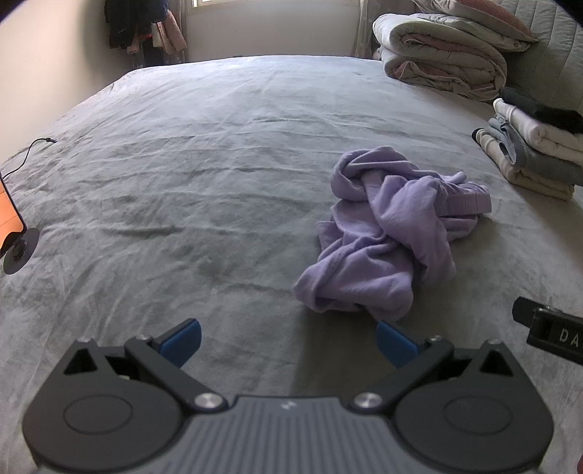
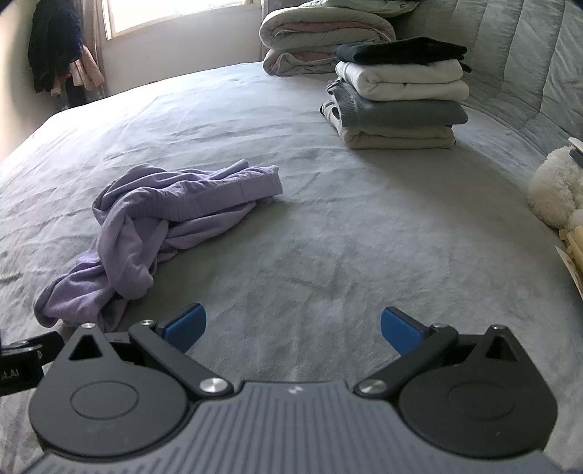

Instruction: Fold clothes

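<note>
A crumpled lilac garment (image 1: 386,233) lies in a heap on the grey bed (image 1: 182,164). It also shows in the right wrist view (image 2: 156,226), left of centre. My left gripper (image 1: 288,341) is open and empty, just short of the heap's near edge, which lies ahead and to its right. My right gripper (image 2: 291,328) is open and empty over bare sheet, with the heap ahead and to its left. A stack of folded clothes (image 2: 397,94) stands further back on the right; it also shows in the left wrist view (image 1: 535,146).
Rolled quilts (image 1: 444,54) sit at the far right by the quilted headboard (image 2: 528,73). A white plush toy (image 2: 557,186) lies at the right edge. A screen on a round stand (image 1: 16,240) and a cable (image 1: 32,147) are at the bed's left edge. Clothes hang (image 1: 142,25) by the window.
</note>
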Motion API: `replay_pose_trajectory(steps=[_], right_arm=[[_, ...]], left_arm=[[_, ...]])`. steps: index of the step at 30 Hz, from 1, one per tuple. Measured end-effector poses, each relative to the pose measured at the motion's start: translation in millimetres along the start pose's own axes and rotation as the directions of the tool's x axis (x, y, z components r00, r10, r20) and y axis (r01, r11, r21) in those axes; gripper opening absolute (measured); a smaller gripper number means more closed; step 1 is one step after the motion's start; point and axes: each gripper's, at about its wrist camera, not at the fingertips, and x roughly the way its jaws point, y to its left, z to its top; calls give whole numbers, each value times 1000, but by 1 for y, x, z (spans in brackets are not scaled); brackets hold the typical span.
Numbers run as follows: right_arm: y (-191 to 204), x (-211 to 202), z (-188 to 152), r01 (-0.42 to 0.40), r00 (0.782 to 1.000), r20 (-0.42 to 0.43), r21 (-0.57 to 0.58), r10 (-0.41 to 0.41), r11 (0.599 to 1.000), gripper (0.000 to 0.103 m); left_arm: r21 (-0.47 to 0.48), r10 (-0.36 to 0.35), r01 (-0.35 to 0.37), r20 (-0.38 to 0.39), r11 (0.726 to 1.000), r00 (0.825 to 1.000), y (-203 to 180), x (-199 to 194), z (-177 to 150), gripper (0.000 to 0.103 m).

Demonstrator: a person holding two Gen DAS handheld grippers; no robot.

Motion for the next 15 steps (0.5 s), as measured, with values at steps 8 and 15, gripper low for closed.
replay_pose_trajectory(steps=[8,15], right_arm=[[-1,1,0,-1,1000,-6,1,1,1000,103],[-3,6,2,-10,999,-40,-2,10,1000,103]], left_arm=[[4,3,-3,-6,1000,1000,0,1,0,103],[-1,-9,9,-21,1000,1000,5,2,7,103]])
